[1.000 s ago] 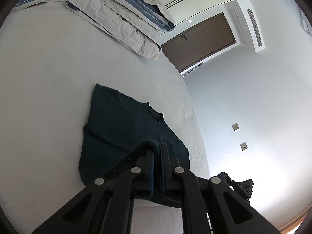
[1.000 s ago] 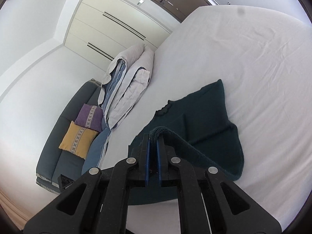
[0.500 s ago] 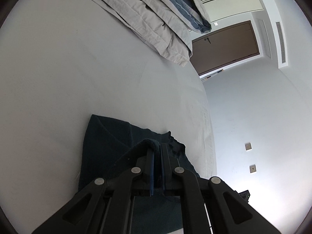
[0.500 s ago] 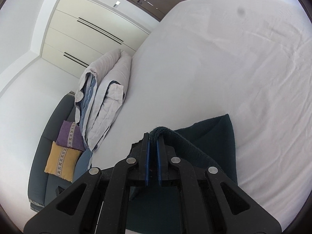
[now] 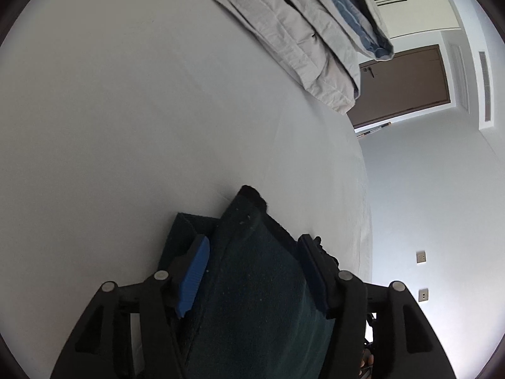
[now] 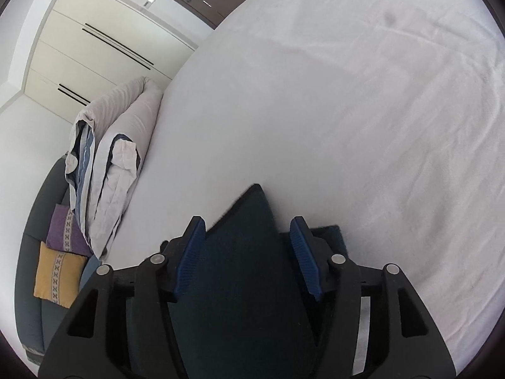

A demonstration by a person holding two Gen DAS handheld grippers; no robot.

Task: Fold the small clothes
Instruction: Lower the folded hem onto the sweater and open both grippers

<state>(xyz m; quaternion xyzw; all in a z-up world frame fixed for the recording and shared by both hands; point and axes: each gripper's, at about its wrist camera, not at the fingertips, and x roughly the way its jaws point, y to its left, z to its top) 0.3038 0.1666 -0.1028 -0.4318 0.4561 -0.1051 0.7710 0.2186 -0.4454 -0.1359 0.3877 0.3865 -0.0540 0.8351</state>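
Both hand-held grippers have their blue-padded jaws apart and opening, each with a fold of the dark green garment between them. On the left hand-held gripper (image 5: pixel 254 260), the cloth (image 5: pixel 252 284) runs up the middle of the gap and ends in a corner just past the fingertips; the left pad (image 5: pixel 194 279) stands clear of the fabric, while the right pad is seen edge-on and dark, so whether it touches the cloth cannot be told. A lower layer of the garment shows as a flat edge just behind the left finger, lying on the white bed (image 5: pixel 126 126). The rest of the garment is cut off by the bottom of the frame and hidden behind the gripper's black arms.

On the right hand-held gripper (image 6: pixel 249 240), the garment (image 6: pixel 246 268) rises to a point between the two pads; they flank the fabric closely and contact is hard to judge. A small strip of cloth shows right of the right finger, on the bed (image 6: pixel 347 110).

Farther off lie folded grey-and-blue bedding (image 5: pixel 300 31), a brown door (image 5: pixel 404 85), cream wardrobe doors (image 6: pixel 94 47), and a purple cushion (image 6: pixel 63 230) and a yellow cushion (image 6: pixel 56 278) on a dark sofa (image 6: pixel 28 315), partly cut off.
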